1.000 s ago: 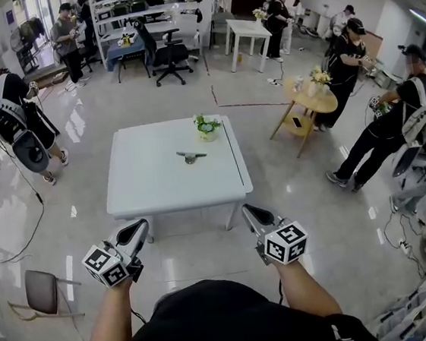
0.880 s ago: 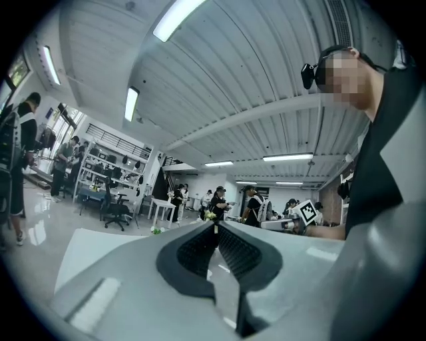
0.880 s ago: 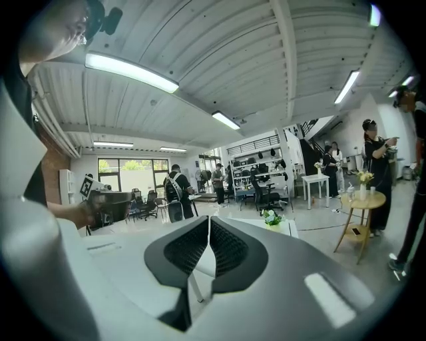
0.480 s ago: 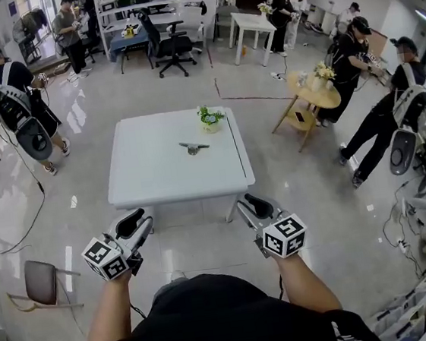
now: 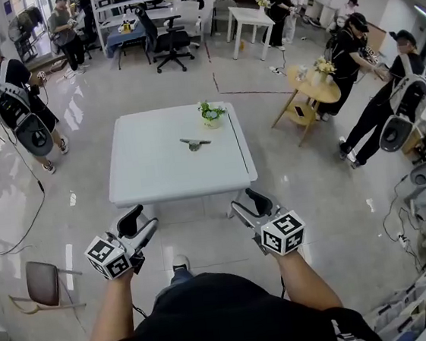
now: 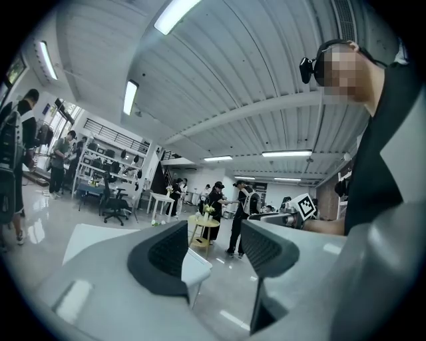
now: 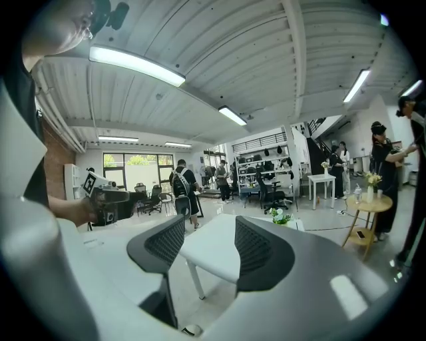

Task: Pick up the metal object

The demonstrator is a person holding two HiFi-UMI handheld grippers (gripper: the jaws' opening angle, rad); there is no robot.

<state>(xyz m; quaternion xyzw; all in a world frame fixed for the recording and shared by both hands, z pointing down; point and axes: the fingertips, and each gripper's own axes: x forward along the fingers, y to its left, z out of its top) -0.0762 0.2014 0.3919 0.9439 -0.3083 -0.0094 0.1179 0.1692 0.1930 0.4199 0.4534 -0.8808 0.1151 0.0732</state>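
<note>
While the metal object [image 5: 193,143] lay toward the bench's [image 5: 152,176] far edge near a potted plant [image 5: 210,115], the left hand-held gripper [image 5: 142,220] stood open and empty; the right hand-held gripper [image 5: 246,202] had just been opening its jaws, nothing between them.

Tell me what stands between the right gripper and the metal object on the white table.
Nothing visible. The right gripper, whose empty jaws have just been opening, faces only floor and bare white table before the metal object. The flower pot stands beyond it.
</note>
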